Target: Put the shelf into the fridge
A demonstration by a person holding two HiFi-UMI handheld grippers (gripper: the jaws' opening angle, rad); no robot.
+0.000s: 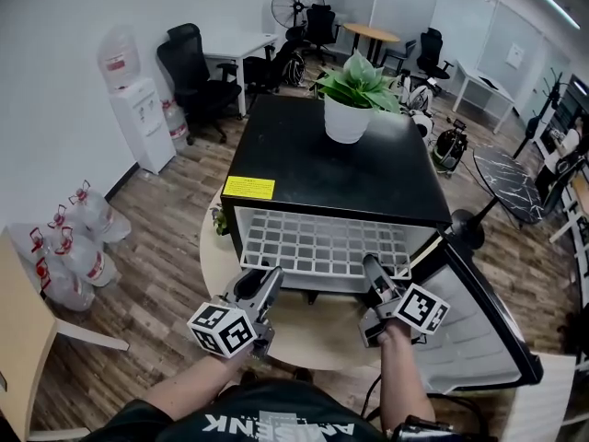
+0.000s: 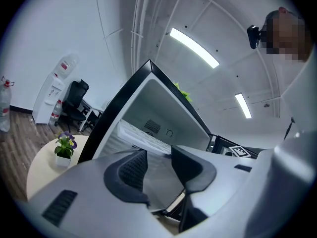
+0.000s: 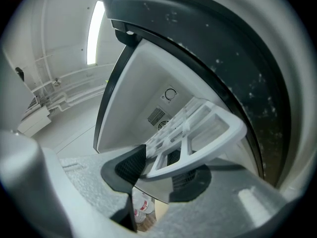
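A white wall [image 1: 55,35] fills the upper left of the head view and meets a wood-plank floor [image 1: 175,201] that spreads across the left and right sides. Against that wall stands a white water dispenser [image 1: 140,118], with a black office chair [image 1: 193,67] and a white desk [image 1: 241,44] to its right. Clear water bottles [image 1: 78,242] cluster on the floor at the left edge. At top centre stand a pedestal fan [image 1: 296,5] and a round wooden table [image 1: 372,33]; glass partitions [image 1: 460,12] line the upper right. A round pale table [image 1: 313,330] sits at lower centre. In the left gripper view, long ceiling lights [image 2: 194,47] glow overhead.
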